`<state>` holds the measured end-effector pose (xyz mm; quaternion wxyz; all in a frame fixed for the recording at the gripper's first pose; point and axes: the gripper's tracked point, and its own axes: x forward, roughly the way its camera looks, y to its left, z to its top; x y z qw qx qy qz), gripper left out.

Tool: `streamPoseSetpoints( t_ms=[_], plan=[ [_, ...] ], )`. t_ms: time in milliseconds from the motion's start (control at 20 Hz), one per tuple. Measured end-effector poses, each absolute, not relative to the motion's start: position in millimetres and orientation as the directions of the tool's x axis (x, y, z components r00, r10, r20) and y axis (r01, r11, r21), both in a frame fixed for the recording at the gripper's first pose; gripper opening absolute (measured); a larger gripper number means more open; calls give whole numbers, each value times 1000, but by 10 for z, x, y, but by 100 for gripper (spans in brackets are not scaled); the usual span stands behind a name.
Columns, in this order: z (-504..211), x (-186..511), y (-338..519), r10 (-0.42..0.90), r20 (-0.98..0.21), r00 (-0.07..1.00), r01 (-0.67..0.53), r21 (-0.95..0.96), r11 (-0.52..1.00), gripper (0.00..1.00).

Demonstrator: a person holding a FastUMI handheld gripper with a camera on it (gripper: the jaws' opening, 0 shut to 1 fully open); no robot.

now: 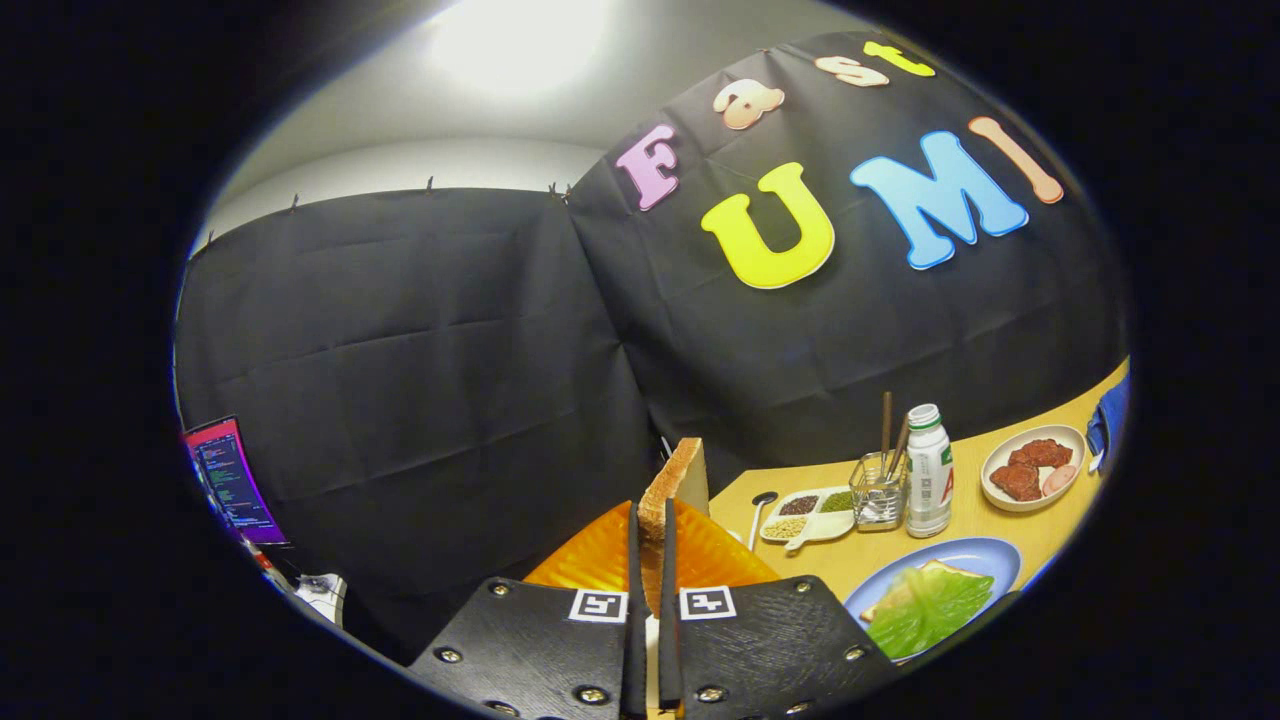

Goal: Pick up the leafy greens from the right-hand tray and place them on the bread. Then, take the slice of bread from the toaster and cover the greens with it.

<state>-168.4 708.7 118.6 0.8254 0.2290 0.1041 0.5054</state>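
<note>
Bread slice in the grip, greens already on the plate

Gripper (651, 560) fingers are pressed together on a slice of bread (672, 490), which stands upright between them with its crust edge toward the camera. Just behind the slice, an orange ribbed thing (720, 550) is close under it; I judge this to be the toaster, but its form is not clear. To the right, on the yellow table (1010, 480), a blue plate (975, 555) carries the leafy greens (925, 610) lying on another slice of bread (945, 572). So the first part of the task looks done. What is left, in my judgement, is to carry the held slice over to the plate and lay it flat on the greens. Beyond the plate stand a white bottle (928, 485), a small wire holder with sticks (880, 495), a divided dish of grains (812, 512) and a bowl of meat (1032, 465).
</note>
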Motion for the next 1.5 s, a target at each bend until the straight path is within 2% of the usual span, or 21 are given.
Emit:
streamPoseSetpoints(
  t_ms=[400,850,1000,1500],
  plan=[
    [424,-987,6416,797,-99,595,-655,514,553,5],
    [-387,-792,6320,777,-252,577,-592,526,610,5],
    [-515,-684,6164,733,-278,621,-571,480,666,5],
    [-1223,-510,5804,626,-407,666,-490,394,777,5]
  ],
)
